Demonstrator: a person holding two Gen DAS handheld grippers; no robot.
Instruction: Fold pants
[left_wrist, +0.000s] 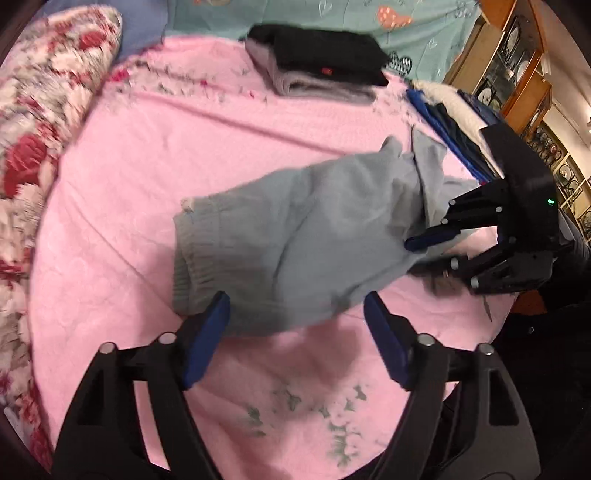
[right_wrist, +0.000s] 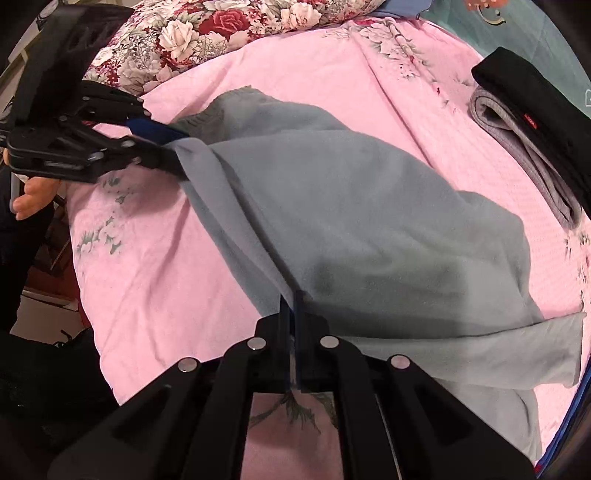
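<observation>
Grey-blue pants (left_wrist: 295, 236) lie bunched on the pink bedspread (left_wrist: 147, 166), ribbed waistband to the left. My left gripper (left_wrist: 297, 314) is open, its blue pads either side of the near hem, holding nothing. My right gripper (left_wrist: 417, 245) is shut on the pants' right edge. In the right wrist view the right gripper (right_wrist: 291, 299) pinches a fold of the pants (right_wrist: 351, 221), which stretch away toward the left gripper (right_wrist: 173, 147) at the upper left, whose fingers touch the far edge.
A folded stack of black and grey clothes (left_wrist: 321, 62) lies at the back of the bed, also in the right wrist view (right_wrist: 528, 129). A floral pillow (left_wrist: 40, 110) is at left. Blue and white clothes (left_wrist: 450, 118) lie at right, near wooden shelves (left_wrist: 517, 62).
</observation>
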